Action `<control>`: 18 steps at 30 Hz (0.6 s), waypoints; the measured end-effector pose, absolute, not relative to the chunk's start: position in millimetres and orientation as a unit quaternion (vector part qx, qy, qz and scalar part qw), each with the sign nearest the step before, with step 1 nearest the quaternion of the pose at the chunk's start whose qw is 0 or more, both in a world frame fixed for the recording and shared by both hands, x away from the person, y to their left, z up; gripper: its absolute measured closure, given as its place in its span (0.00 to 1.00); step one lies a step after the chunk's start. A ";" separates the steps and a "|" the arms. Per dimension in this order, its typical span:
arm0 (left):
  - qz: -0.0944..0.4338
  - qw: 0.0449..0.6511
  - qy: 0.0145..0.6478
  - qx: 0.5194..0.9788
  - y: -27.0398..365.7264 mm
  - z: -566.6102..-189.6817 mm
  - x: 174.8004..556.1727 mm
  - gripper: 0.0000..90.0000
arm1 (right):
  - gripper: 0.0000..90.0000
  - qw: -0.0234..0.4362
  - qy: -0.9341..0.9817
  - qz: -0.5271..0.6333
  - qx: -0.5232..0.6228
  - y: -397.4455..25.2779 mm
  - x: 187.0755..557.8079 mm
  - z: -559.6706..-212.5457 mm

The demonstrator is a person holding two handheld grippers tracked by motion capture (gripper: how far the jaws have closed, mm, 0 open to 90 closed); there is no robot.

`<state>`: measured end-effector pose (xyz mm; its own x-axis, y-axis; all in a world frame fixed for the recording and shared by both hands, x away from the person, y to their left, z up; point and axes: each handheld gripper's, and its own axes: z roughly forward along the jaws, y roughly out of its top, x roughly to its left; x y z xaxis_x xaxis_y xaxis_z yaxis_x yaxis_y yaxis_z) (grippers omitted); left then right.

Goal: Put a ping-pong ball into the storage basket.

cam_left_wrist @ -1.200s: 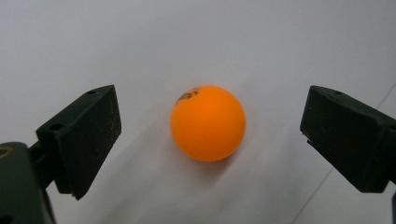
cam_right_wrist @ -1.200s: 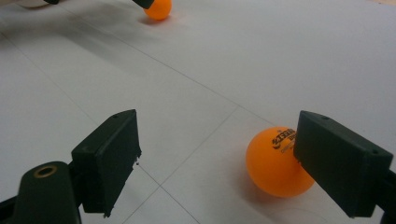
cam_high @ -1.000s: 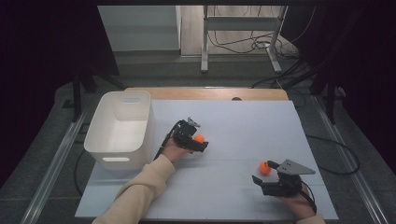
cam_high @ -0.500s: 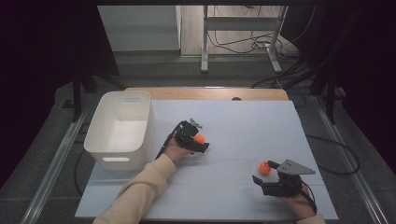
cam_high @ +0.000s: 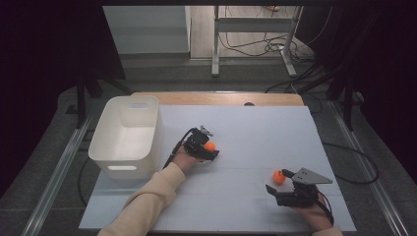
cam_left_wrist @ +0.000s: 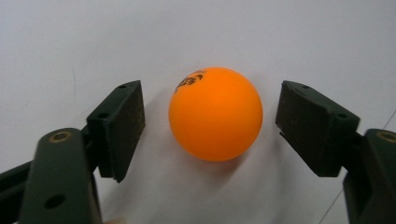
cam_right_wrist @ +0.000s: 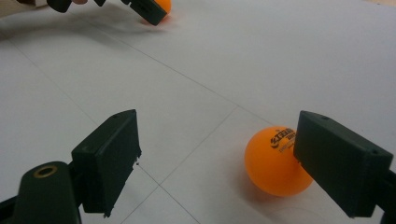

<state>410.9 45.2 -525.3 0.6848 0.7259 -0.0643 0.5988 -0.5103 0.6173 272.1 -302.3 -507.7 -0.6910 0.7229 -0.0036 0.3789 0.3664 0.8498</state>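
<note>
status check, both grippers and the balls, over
Left gripper open, orange ball centred between its jaws, untouched. Right gripper open, second ball beside one jaw, off centre. White bin left, nothing in the way.

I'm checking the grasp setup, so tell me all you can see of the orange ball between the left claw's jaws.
The orange ball is a smooth, matte sphere that looks like plastic, with small dark printed lettering near its top. It rests on the white table sheet, casting a soft shadow. It sits centred between the open jaws of the left claw, with a gap on each side, so neither pad touches it.
</note>
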 end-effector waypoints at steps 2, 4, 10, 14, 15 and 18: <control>0.100 0.312 0.379 0.865 45.1 -524.6 410.0 0.32 | 0.17 0.193 0.804 0.446 0.343 -302.3 272.0 -507.7; 0.101 0.312 0.376 0.867 44.3 -523.6 408.8 0.34 | 0.17 0.193 0.804 0.447 0.342 -302.4 272.0 -507.6; 0.108 0.315 0.372 0.866 42.8 -520.6 405.2 0.47 | 0.17 0.195 0.803 0.446 0.342 -302.7 271.9 -507.2; 0.110 0.314 0.367 0.869 42.1 -517.9 403.5 0.56 | 0.17 0.199 0.802 0.449 0.341 -302.9 271.5 -506.6; 0.111 0.313 0.366 0.869 42.0 -517.9 403.3 0.56 | 0.17 0.199 0.802 0.449 0.341 -302.9 271.5 -506.6; 0.110 0.312 0.366 0.870 43.1 -517.6 403.3 0.56 | 0.17 0.202 0.801 0.449 0.341 -303.0 271.1 -505.9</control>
<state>403.3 43.1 -517.6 0.7075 0.7057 -0.0370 0.5682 -0.5369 0.6236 271.1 -303.0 -505.9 -0.6862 0.7272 -0.0169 0.3649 0.3643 0.8568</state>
